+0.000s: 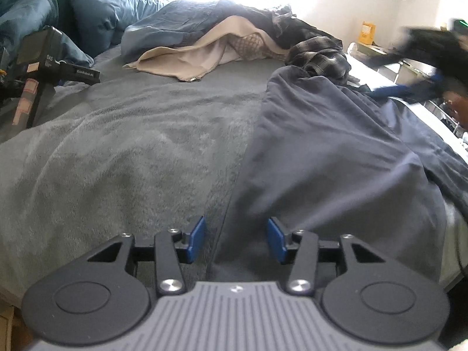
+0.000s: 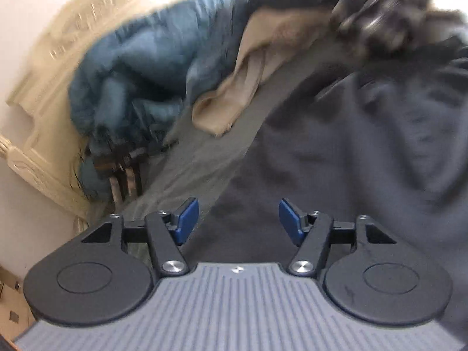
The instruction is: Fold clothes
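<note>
The navy garment [image 1: 330, 146] lay spread on the grey fleece blanket [image 1: 131, 146] covering the bed, its left edge running down toward the left gripper [image 1: 237, 238]. That gripper hung low over the edge with its jaws apart — the blue pads [image 1: 196, 238] clear of the cloth, nothing pinched between them. In the right wrist view, smeared with blur, the right gripper [image 2: 238, 219] also stood with its jaws parted and empty above the same dark garment [image 2: 365, 152]. Farther up the bed sat a beige cloth [image 1: 181, 58], a plaid shirt [image 1: 318, 55] bunched at the garment's far end, and a rumpled teal duvet [image 1: 73, 8] — well apart from both grippers.
</note>
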A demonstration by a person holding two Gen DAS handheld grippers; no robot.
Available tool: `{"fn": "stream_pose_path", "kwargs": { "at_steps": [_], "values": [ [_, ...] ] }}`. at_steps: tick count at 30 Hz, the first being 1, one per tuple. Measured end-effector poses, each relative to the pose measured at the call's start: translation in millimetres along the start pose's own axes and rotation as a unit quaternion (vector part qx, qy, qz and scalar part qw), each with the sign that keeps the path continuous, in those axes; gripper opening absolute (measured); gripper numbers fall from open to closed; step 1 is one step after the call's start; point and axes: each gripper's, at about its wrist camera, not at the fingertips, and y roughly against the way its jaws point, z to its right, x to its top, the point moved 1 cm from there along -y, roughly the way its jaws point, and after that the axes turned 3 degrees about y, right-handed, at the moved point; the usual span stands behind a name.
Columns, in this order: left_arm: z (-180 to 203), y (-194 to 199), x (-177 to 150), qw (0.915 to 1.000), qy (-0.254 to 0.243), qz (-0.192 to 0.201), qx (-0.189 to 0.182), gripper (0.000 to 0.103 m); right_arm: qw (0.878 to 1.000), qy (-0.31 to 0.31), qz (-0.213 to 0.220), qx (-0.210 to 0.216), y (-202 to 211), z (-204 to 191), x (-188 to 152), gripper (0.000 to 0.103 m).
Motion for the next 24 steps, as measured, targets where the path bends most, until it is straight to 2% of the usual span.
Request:
{"fn": "stream_pose_path", "kwargs": {
  "at_steps": [3,6,8,9,14,18,19,21,22,23,24],
  "values": [
    [-4,1,-8,0.9998,0.016,0.008,-0.009,0.047,0.999,0.016,-0.031,-0.038,-54,-17,14,0.061],
    [-8,4,-14,0.9991,0.032,0.016,-0.020,0.028,0.995,0.037,-0.065,-0.069,-97,-33,23,0.061],
    [-12,5,-19,0.9981,0.046,0.019,-0.036,0.007,0.991,0.054,-0.067,-0.105,-116,-42,28,0.061],
    [-13,6,-21,0.9974,0.053,0.021,-0.044,0.004,0.989,0.054,-0.077,-0.117,-125,-43,29,0.061],
    [-13,19,-28,0.9914,0.076,0.049,-0.095,0.001,0.977,0.050,-0.119,-0.171,-154,-43,30,0.061],
    [2,41,-26,0.9789,0.080,0.085,-0.168,0.001,0.971,0.076,-0.132,-0.185,-160,-45,29,0.061],
    [8,46,-25,0.9753,0.078,0.091,-0.185,0.001,0.970,0.080,-0.133,-0.185,-159,-46,29,0.058],
    [19,51,-23,0.9680,0.081,0.097,-0.217,0.001,0.969,0.095,-0.129,-0.190,-153,-46,27,0.039],
    [24,53,-21,0.9639,0.083,0.099,-0.232,0.001,0.968,0.101,-0.126,-0.193,-149,-44,27,0.022],
    [30,54,-19,0.9596,0.086,0.101,-0.248,0.001,0.967,0.107,-0.124,-0.195,-145,-43,26,0.011],
    [35,55,-18,0.9557,0.090,0.102,-0.261,0.001,0.968,0.110,-0.122,-0.190,-139,-40,26,0.009]
  ]
}}
